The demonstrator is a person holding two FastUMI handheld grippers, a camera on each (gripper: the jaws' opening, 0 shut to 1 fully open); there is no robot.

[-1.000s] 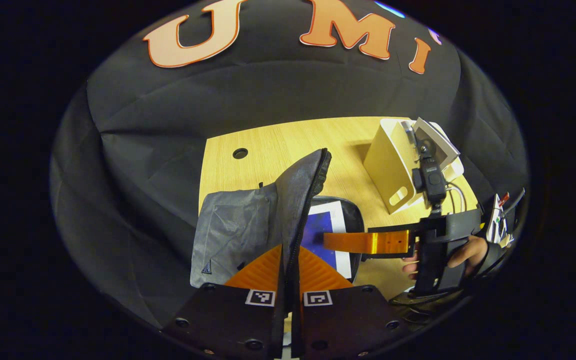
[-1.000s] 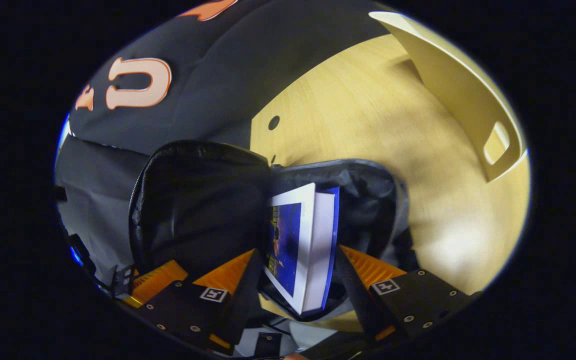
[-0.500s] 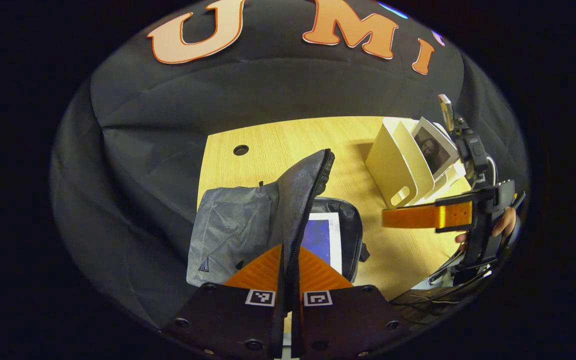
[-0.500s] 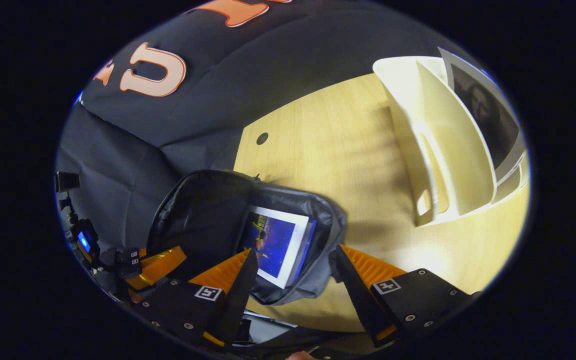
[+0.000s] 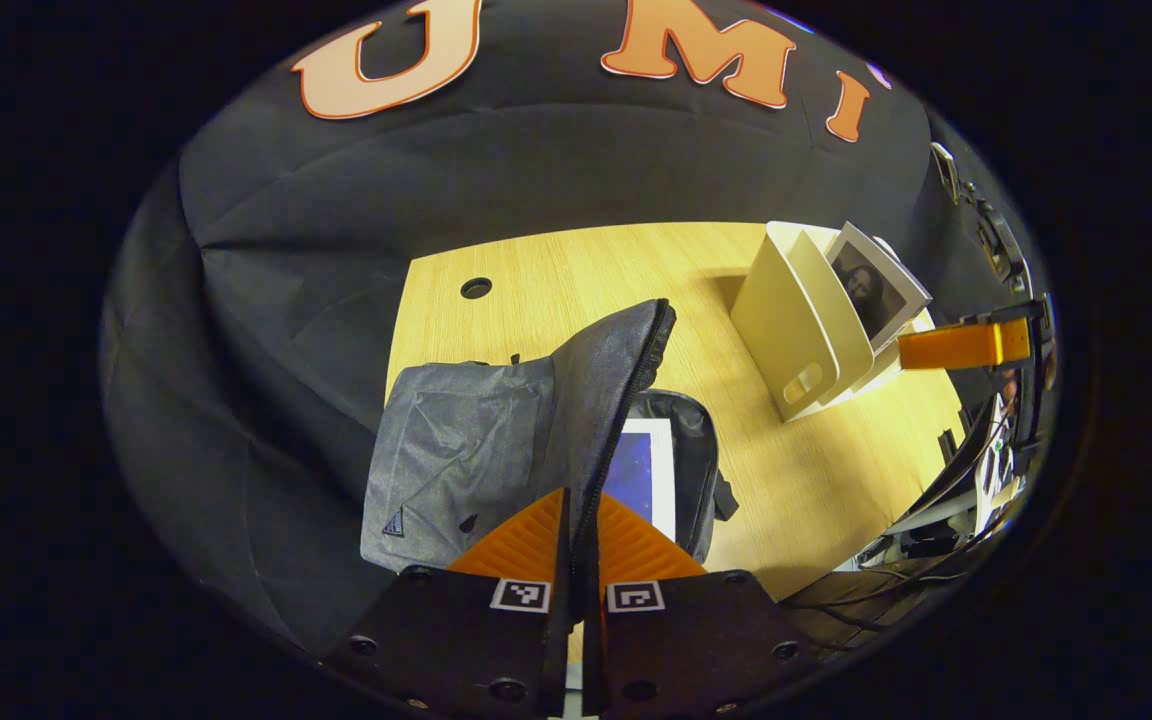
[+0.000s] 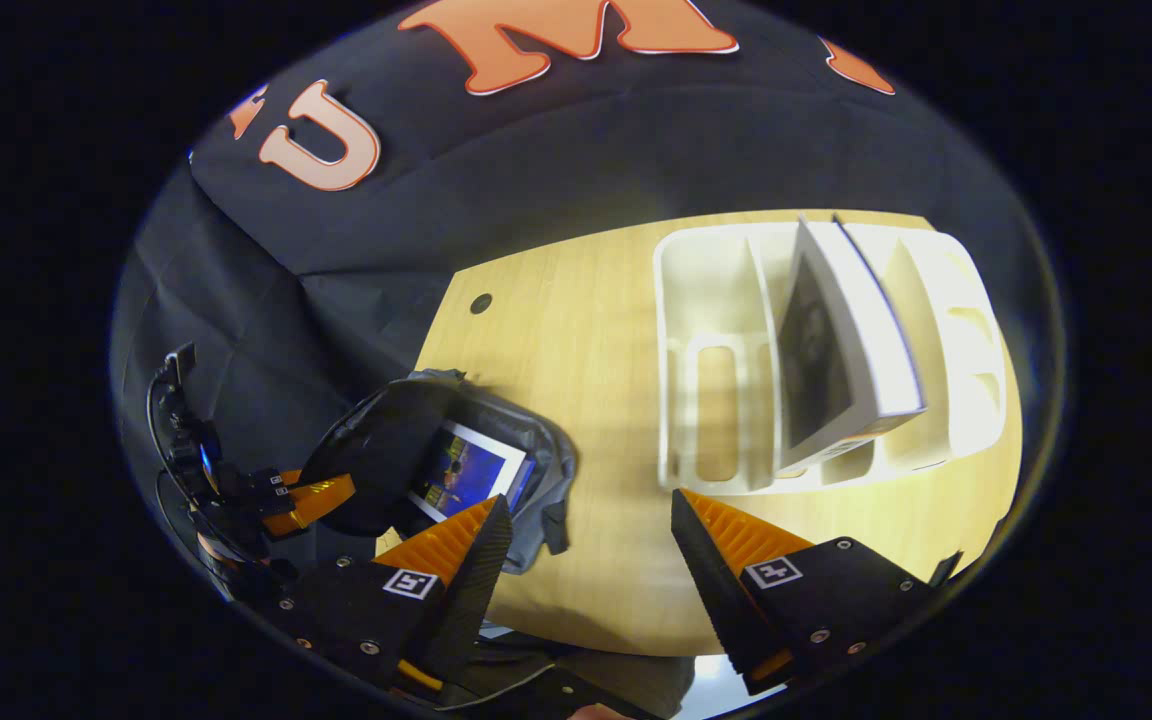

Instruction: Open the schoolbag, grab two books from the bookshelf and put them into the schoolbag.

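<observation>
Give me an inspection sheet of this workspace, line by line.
Surface: wooden table, round hole near its far edge.
Job's things: grey schoolbag open, flap raised; blue book inside. Second book leans in the white bookshelf.
Clutter: nothing seen.
Grippers: left gripper shut on the schoolbag's flap edge; right gripper open, holding nothing, above the table facing the bookshelf.
Cables: dark cables beyond the table's right edge.
Surroundings: black cloth wall.
</observation>
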